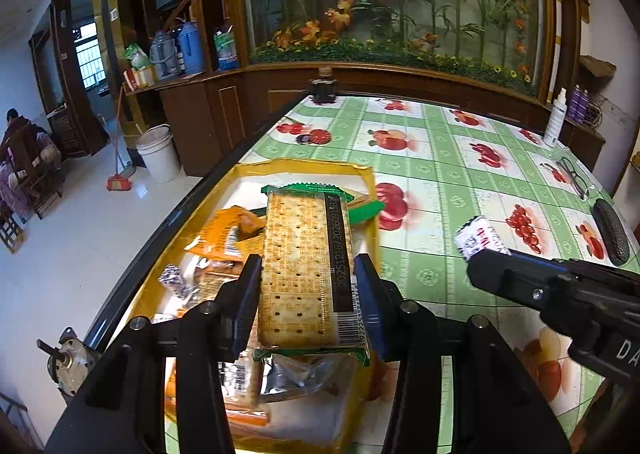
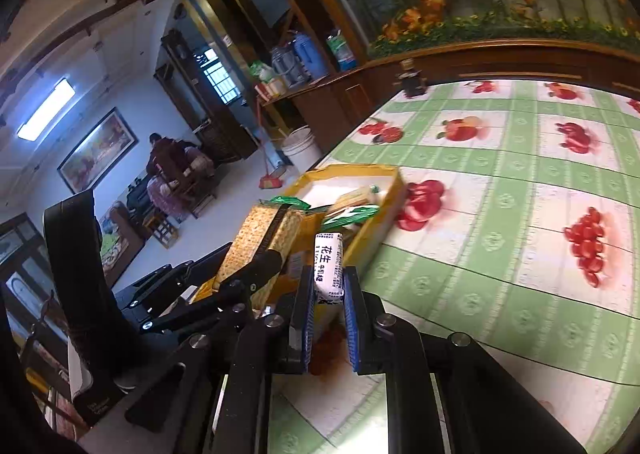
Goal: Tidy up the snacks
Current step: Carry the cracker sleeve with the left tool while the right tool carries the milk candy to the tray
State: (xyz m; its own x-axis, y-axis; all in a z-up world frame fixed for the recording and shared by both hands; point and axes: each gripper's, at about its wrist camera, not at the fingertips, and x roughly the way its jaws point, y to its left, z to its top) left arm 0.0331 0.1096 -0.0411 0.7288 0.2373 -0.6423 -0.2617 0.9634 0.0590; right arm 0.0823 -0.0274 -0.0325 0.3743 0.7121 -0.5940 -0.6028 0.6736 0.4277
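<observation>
My left gripper is shut on a clear green-edged cracker pack and holds it above a yellow box of several snack packets near the table's left edge. My right gripper is shut on a small white candy bar with black print; in the left wrist view this bar and right gripper hover over the tablecloth right of the box. In the right wrist view the cracker pack and the yellow box lie just ahead to the left.
A green fruit-print tablecloth covers the table. A dark jar stands at the far edge; a white spray bottle, glasses and a dark case lie at the right. The table's left edge drops to the floor.
</observation>
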